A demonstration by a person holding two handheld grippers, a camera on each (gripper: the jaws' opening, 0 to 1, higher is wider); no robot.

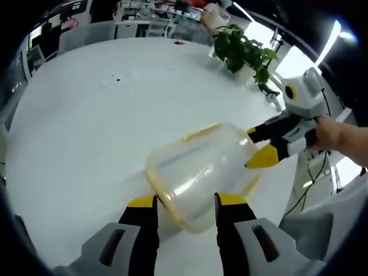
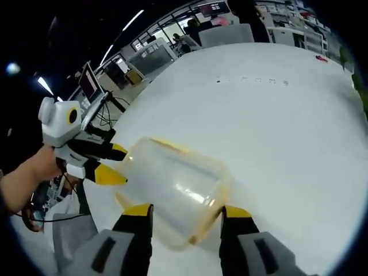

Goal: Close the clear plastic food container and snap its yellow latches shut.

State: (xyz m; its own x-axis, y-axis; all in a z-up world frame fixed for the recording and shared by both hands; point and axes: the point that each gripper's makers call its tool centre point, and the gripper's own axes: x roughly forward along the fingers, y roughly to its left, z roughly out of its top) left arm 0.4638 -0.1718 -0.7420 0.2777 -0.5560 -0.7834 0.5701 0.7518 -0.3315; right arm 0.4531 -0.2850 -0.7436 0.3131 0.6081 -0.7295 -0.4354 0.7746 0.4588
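Clear plastic food container with yellow rim is held up over the round white worktop, lying on its side. Left claw grips one end, yellow-tipped jaws closed on the rim; right claw grips the opposite end likewise. Potted green plant stands near the worktop's far edge.

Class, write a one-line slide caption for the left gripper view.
Clear plastic food container held between both tools, left tool and right tool, above a white table.
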